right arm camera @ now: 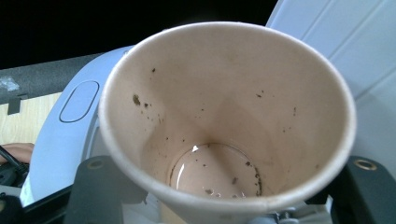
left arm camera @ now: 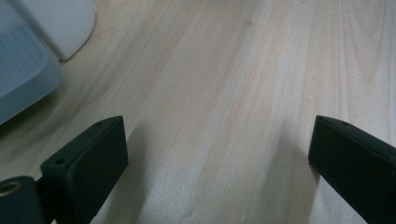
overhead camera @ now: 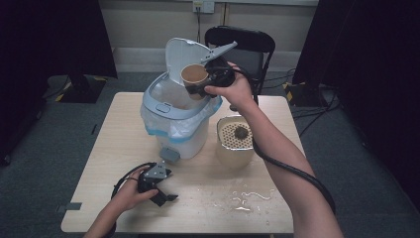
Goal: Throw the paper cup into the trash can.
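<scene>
**Paper cup held over the open bin**

Paper, thin and pale brown: the cup (overhead camera: 194, 75) is held by the right gripper (overhead camera: 210, 82) above the open bin (overhead camera: 171, 106), in front of the raised lid (overhead camera: 184, 55) and tipped on its side with its mouth toward the camera. In the right gripper view the jaws stand on either side of the cup (right arm camera: 224, 126) and close on its lower wall. Inside there are dark specks, probably tea dregs, and a wet sheen on the bottom.

I judge it nearly empty and so very light. The wall is soft and will buckle under a hard squeeze, and damp paper is weaker still. The best hold is low on the wall near the stiff base, or just under the rolled rim, with mild pressure. The residue may drip when it tilts.

The left gripper (overhead camera: 157, 186) rests on the table (overhead camera: 99, 148) near the bin's pedal (overhead camera: 169, 154), jaws wide apart and holding nothing. A strainer pot (overhead camera: 236, 139) stands right of the bin, and spilled drops (overhead camera: 247, 197) lie on the wood.

No brand, label or writing can be read on the cup, bin or pot.
</scene>
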Tool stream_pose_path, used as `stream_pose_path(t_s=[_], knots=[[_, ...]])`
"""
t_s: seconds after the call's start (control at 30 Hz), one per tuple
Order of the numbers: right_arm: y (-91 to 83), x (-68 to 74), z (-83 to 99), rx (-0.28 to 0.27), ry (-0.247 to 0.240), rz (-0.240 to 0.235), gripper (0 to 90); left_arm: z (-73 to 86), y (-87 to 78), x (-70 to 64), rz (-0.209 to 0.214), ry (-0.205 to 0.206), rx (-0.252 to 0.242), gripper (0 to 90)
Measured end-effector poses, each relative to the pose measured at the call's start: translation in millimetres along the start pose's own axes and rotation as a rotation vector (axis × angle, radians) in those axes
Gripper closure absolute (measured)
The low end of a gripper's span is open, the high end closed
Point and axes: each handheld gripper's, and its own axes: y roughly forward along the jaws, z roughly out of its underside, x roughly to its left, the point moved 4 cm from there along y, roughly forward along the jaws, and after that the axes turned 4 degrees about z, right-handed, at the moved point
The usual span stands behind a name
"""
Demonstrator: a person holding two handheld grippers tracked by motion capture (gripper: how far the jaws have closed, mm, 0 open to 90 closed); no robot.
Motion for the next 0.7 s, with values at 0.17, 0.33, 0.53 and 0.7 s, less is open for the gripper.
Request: stream_pose_path(t_s=[0.17,0.33,0.53,0.7], knots=[[8.1,1.3,-0.4,0.002,-0.001,-0.005,33.9,0.0,0.0,0.2,0.005,0.005,0.005,3.6],[11.3,3.5,2.1,0.018,-0.021,0.002,22.5,-0.1,0.1,0.4,0.007,0.011,0.010,3.2],[4.3,2.5,7.0,0.012,-0.009,0.000,17.4,-0.1,0.4,0.2,0.005,0.009,0.004,2.8],[-1.8,2.7,11.2,0.020,-0.017,-0.004,17.3,-0.1,0.7,0.1,0.005,0.009,0.002,2.8]])
